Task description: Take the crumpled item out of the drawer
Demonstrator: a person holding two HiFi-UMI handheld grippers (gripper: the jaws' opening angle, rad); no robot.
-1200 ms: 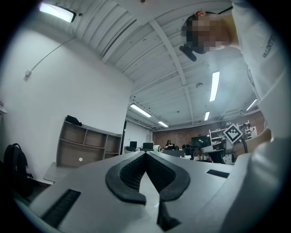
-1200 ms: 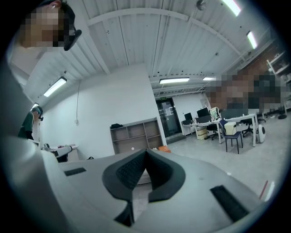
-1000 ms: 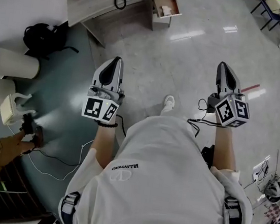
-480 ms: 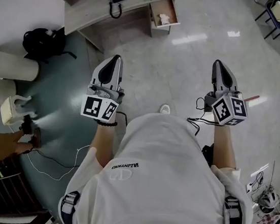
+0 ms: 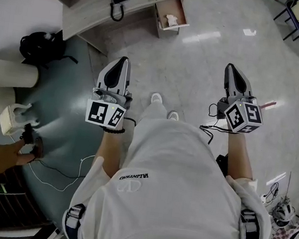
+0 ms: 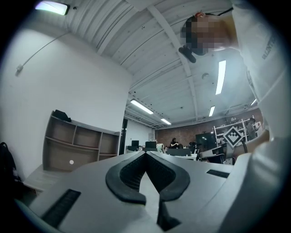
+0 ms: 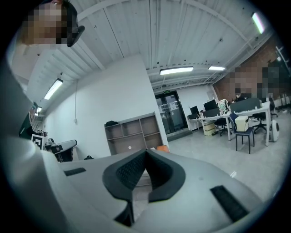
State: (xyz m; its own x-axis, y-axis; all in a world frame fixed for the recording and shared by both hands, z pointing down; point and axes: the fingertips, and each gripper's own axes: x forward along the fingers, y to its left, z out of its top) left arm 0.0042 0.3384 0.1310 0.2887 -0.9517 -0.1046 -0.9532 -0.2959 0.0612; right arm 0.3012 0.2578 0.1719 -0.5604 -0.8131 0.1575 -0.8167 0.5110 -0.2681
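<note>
Crumpled item [image 5: 171, 19], pale, lying inside the pulled-out drawer [image 5: 179, 8] beneath the desk [image 5: 92, 13]. Well apart from left gripper [image 5: 125, 61] and right gripper [image 5: 230, 67], both with jaws pressed together, gripping nothing.

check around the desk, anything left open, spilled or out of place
The drawer under the desk stands pulled open, with a pale crumpled item lying inside it. A black backpack sits slumped beside the desk. Nothing looks spilled or broken.
</note>
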